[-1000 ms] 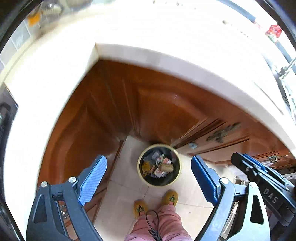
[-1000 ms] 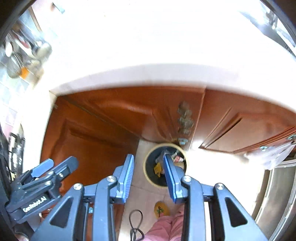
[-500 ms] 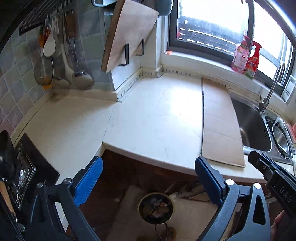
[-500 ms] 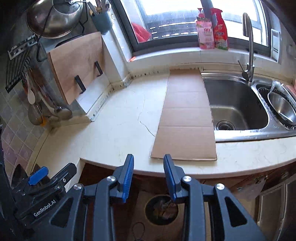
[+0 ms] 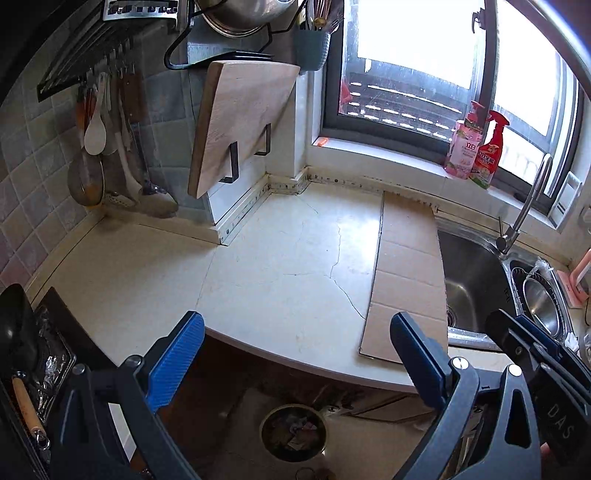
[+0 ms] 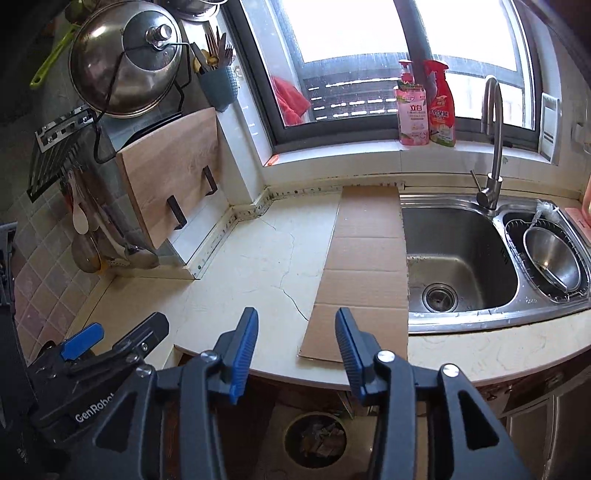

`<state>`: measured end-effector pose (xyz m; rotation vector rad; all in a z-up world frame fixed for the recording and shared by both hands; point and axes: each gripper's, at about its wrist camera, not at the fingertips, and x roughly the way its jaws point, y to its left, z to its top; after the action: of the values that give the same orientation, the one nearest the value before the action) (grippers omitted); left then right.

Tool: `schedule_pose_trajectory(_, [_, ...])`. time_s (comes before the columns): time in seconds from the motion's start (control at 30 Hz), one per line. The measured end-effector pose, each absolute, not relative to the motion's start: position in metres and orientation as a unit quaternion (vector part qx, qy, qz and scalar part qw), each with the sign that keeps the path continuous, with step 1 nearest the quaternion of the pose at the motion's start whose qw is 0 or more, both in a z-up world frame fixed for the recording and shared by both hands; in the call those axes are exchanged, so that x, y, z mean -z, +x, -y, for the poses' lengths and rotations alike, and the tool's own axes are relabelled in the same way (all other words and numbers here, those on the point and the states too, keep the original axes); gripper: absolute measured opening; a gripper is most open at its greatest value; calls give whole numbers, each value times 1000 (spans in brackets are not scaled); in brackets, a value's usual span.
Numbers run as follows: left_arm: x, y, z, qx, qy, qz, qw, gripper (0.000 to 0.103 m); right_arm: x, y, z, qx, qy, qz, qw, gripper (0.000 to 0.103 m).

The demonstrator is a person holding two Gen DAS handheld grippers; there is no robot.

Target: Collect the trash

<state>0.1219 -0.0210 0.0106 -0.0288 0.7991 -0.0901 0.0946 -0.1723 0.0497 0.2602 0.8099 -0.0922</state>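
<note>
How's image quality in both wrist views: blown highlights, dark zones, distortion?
Left wrist view: window panes blown to white, bin under the countertop deep in shadow, strong fisheye bend at the edges, black corners. Right wrist view: window clipped too, mild glare on the sink, bin dim, centre sharp with no motion blur.

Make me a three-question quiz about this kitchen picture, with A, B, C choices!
1. Where does the cardboard sheet lie?
A. in the sink
B. on the counter beside the sink
C. on the floor

2. How many bottles stand on the windowsill?
A. two
B. four
C. none

3. What does the left claw hold?
A. a bottle
B. a spoon
C. nothing

Answers: B, the sheet lies flat on the counter, left of the sink. A, one pink and one red. C, its jaws are wide open and empty.
</note>
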Motion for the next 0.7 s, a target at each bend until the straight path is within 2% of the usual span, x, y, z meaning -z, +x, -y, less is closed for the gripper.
schedule_pose_trajectory(0.7, [-10, 131, 32, 40, -17, -391, 919, 100, -52, 107, 178, 32, 99, -392, 914, 45])
